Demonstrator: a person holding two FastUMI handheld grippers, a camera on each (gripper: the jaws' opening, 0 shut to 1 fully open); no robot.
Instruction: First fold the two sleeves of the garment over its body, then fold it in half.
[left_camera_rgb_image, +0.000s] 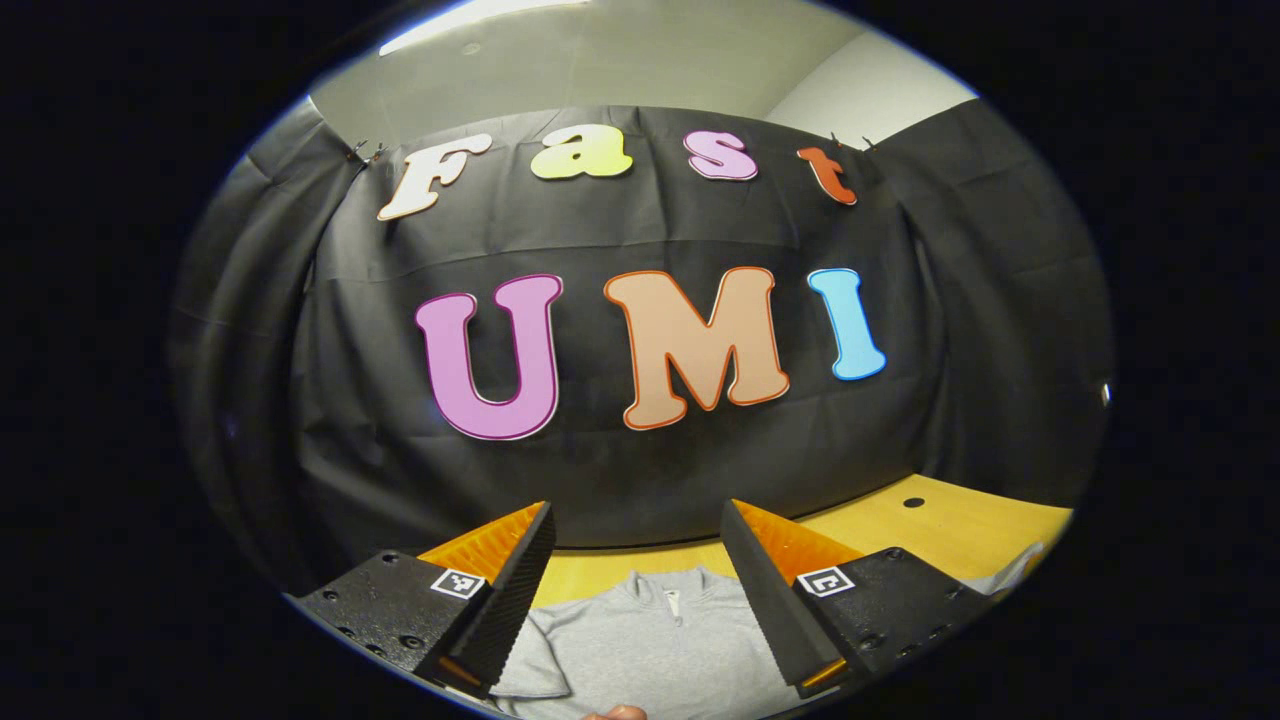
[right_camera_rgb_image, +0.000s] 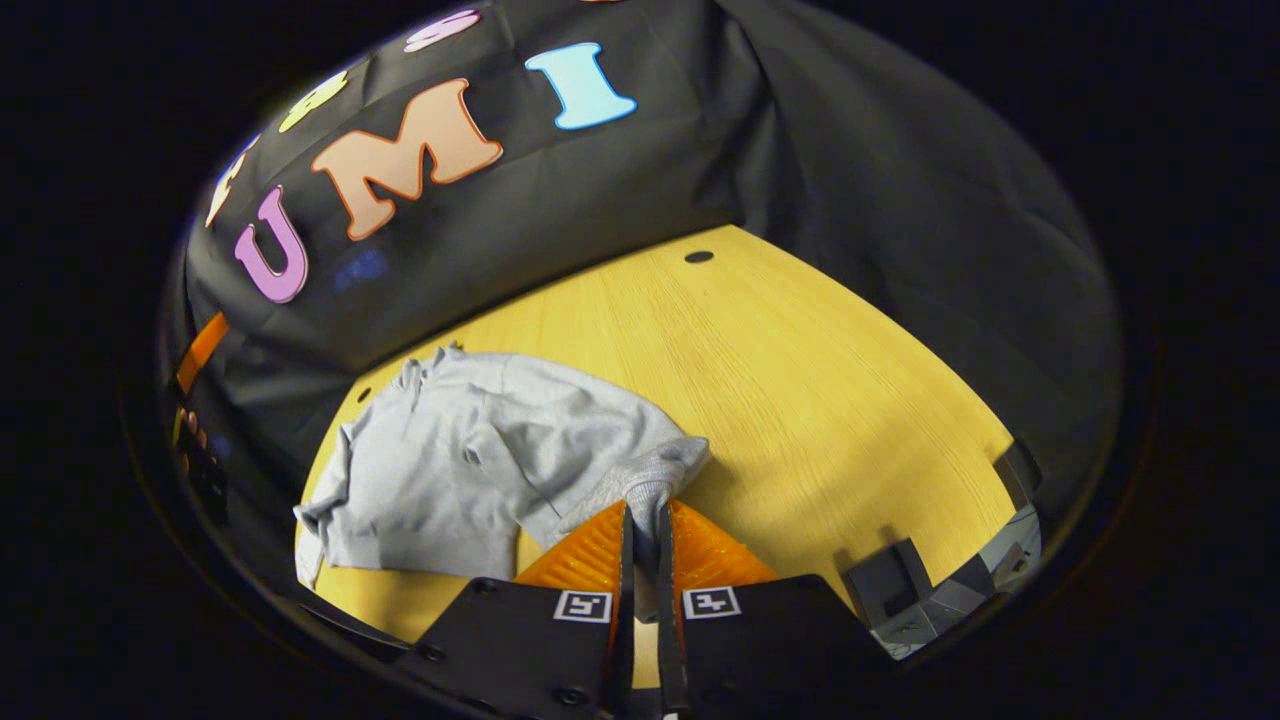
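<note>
No legible label on the grey garment (right_camera_rgb_image: 470, 470) lying on the worktop (right_camera_rgb_image: 800, 380); right hand-held gripper (right_camera_rgb_image: 640, 520) pinches its sleeve cuff (right_camera_rgb_image: 650, 470); left hand-held gripper (left_camera_rgb_image: 640, 560) hovers level, jaws wide, empty

I'm working in a recording booth, not a home — black cloth (right_camera_rgb_image: 880, 200) hangs as walls around a bare wooden table (right_camera_rgb_image: 800, 380), with a plain ceiling (left_camera_rgb_image: 620, 60) and a strip light (left_camera_rgb_image: 470, 20) above. The dark fixtures (right_camera_rgb_image: 900, 585) at the table's edge are perhaps clamps.
</note>
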